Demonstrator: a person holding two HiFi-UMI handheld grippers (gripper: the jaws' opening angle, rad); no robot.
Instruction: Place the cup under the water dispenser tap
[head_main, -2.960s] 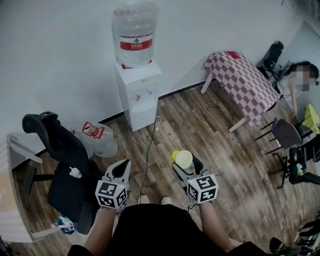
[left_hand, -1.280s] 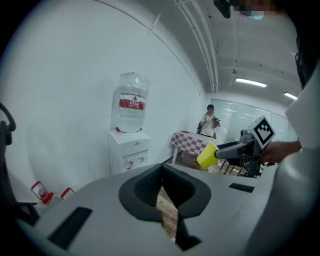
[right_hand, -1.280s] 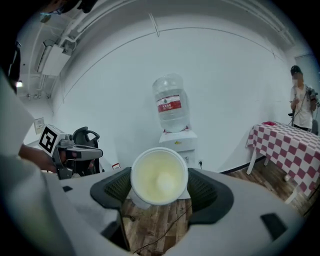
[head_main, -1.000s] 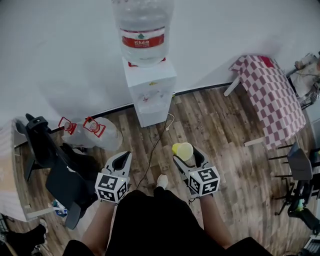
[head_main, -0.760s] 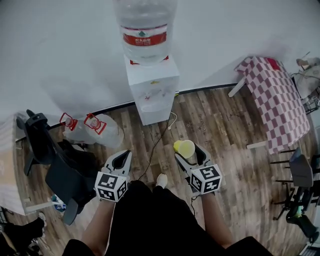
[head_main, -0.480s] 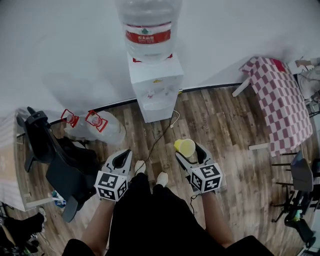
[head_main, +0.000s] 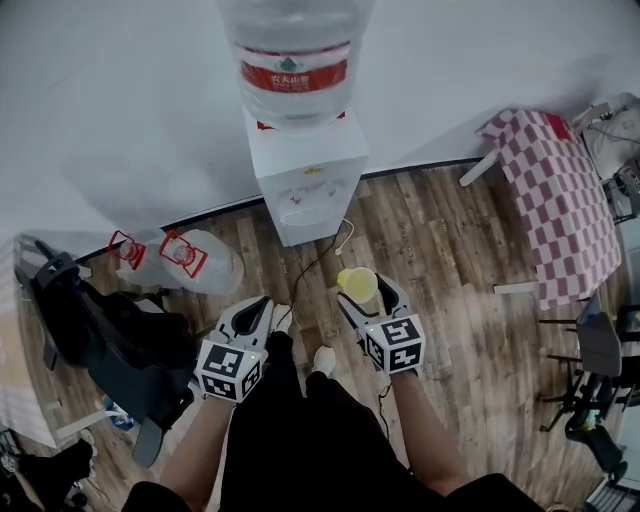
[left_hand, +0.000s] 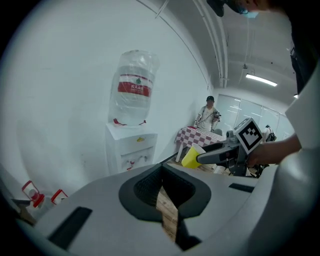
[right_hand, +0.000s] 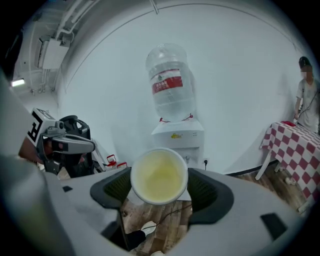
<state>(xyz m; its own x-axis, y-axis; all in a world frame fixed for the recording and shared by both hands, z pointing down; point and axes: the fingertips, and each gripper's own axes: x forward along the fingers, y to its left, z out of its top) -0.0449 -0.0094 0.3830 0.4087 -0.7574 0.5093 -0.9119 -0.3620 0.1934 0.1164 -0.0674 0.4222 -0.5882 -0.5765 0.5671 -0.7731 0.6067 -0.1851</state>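
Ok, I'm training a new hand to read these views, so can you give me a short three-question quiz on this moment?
1. True or false: the right gripper is shut on the yellow cup.
2. In the head view, what lies on the floor to the left of the water dispenser?
A. big water bottles
B. a bucket
C. a ladder
3. Fill in: the left gripper has its jaws ____, with nothing between them.

Key: 1 true; 2 A; 3 shut.
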